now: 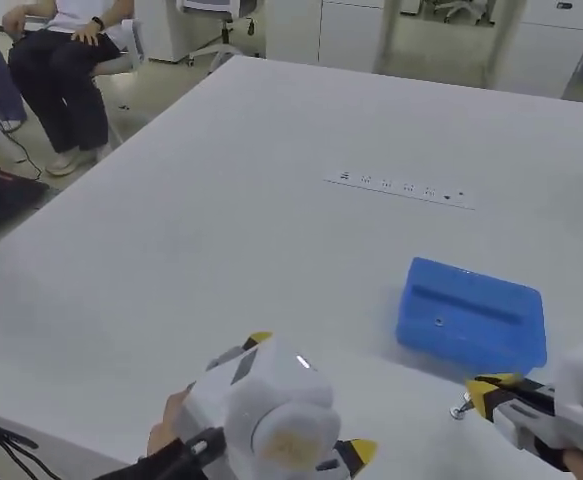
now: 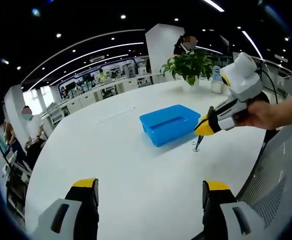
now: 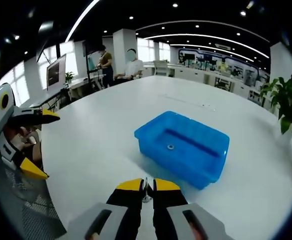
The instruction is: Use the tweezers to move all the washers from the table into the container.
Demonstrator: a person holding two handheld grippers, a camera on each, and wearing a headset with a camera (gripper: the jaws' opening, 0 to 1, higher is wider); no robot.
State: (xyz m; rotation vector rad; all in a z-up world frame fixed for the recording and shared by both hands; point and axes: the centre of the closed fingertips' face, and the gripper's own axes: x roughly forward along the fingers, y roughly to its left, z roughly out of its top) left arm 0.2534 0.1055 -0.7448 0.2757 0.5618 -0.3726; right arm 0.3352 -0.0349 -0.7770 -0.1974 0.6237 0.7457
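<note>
The right hand-held gripper [image 3: 148, 184] was clamped on thin metal tweezers [image 3: 146, 196], which pointed down at the white bench [image 3: 95, 140] just beside the blue rectangular plastic container [image 3: 206, 165]. One small metal washer [image 3: 171, 147] lay in the container. The left hand-held gripper [image 2: 151, 185] stood wide and held nothing.

Blue container [image 1: 471, 315]: box shape, open top, upright on white table [image 1: 271, 200], near right part of near edge. One small silver washer [image 3: 171, 147] flat on its floor. Thin silver tweezers [image 2: 196, 145]: pinched in right gripper [image 3: 147, 185], tip down, just beside container.

head cam down; all share container [image 1: 471, 312]
</note>
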